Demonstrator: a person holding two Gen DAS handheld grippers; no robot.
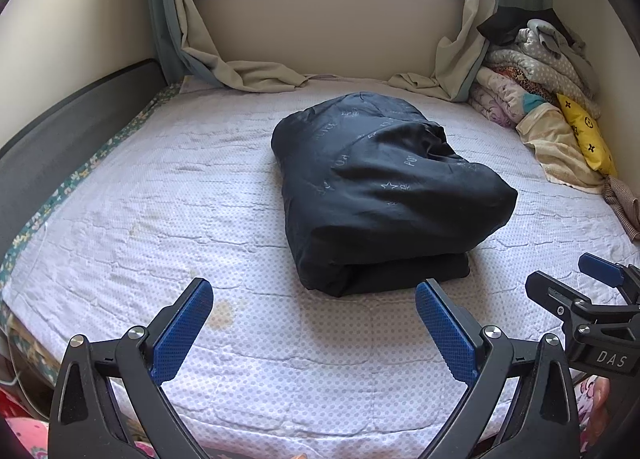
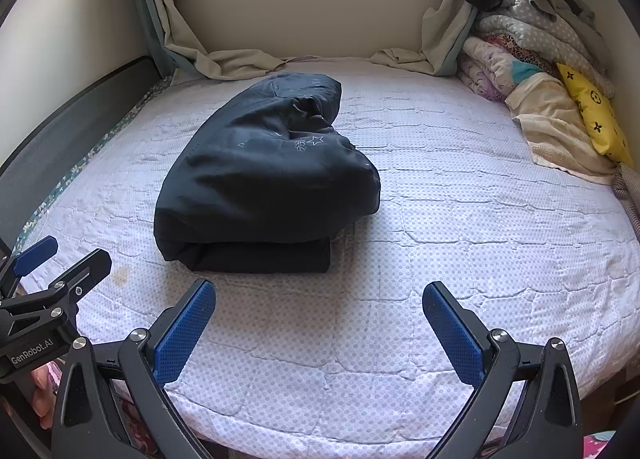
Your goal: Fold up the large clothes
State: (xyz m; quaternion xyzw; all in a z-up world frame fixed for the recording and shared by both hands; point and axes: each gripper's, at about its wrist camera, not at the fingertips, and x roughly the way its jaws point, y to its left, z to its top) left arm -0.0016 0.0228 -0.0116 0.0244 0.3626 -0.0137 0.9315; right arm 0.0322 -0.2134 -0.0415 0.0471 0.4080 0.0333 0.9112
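A large dark navy garment point(image 1: 384, 187) with faint star and letter print lies folded into a thick bundle in the middle of the bed; it also shows in the right wrist view point(image 2: 264, 183). My left gripper point(image 1: 314, 291) is open and empty, held above the bed's near edge, short of the bundle. My right gripper point(image 2: 319, 293) is open and empty, held to the right of the bundle's near end. Each gripper shows at the edge of the other's view, the right one point(image 1: 576, 275) and the left one point(image 2: 64, 255).
The bed point(image 1: 160, 219) has a white dotted quilted cover. A dark headboard point(image 1: 72, 123) runs along the left. Curtains point(image 1: 224, 71) drape onto the far edge under the window. A pile of folded blankets point(image 1: 536, 71) and a yellow pillow point(image 1: 588, 135) fill the far right corner.
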